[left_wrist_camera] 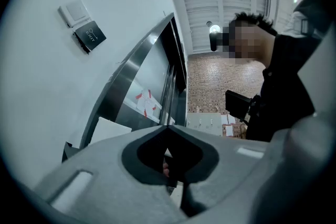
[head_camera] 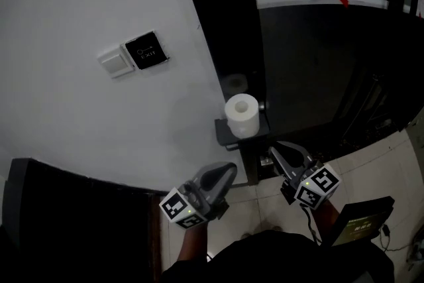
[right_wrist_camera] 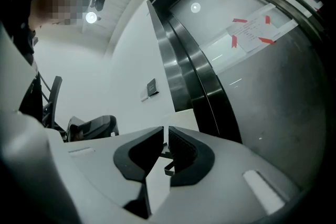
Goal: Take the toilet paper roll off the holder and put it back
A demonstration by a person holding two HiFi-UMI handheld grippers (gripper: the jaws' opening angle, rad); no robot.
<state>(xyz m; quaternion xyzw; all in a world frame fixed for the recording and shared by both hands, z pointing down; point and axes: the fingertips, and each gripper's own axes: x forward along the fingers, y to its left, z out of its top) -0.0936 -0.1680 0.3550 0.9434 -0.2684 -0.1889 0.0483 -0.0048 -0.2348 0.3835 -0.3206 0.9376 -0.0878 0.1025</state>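
Toilet paper roll (head_camera: 240,114) is sitting upright on the holder (head_camera: 224,132), untouched. Left gripper (head_camera: 224,174) and right gripper (head_camera: 281,154) are hanging just below the holder, jaws together and empty. Probably staging for the grab.

The toilet paper roll (head_camera: 241,114) is white and full, a thick cylinder with a small round hollow core showing in its flat end. It sits on the holder (head_camera: 227,132), seen from above, with that flat end turned up toward the camera and tilted slightly right. The holder is a dark bracket whose flat edge shows below and to the left of the roll, and a small shiny knob (head_camera: 262,105) sticks out just beside the roll on its right. Both sit where the white wall (head_camera: 79,3) meets the dark glossy panel (head_camera: 298,76), and a faint reflection of the roll shows just above it in that panel
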